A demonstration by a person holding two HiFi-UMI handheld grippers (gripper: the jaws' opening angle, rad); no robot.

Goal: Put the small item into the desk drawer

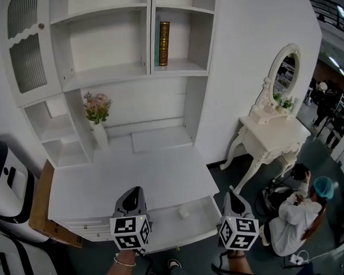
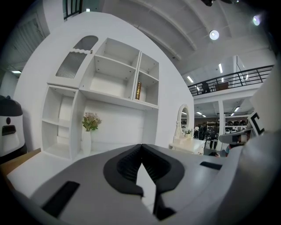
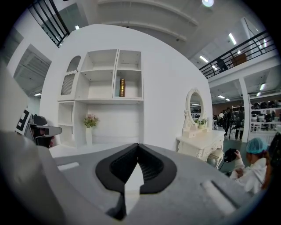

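The white desk [image 1: 128, 181] has its drawer [image 1: 207, 232] pulled out at the front. A small white item [image 1: 184, 212] lies inside the drawer near its back. My left gripper [image 1: 135, 191] hovers over the desk's front edge, left of the drawer, its jaws shut with nothing between them. My right gripper [image 1: 229, 194] hangs beside the drawer's right end, also shut and empty. In the left gripper view the left gripper [image 2: 141, 146] has its dark pads meeting at the tips. The right gripper [image 3: 138, 145] looks the same in the right gripper view.
A vase of flowers [image 1: 97, 117] stands at the desk's back left, and a book [image 1: 164, 43] on the hutch shelf. A dressing table with a mirror [image 1: 274, 132] stands at the right, a person [image 1: 300, 214] sitting on the floor beside it. A white appliance [image 1: 9, 181] sits at the left.
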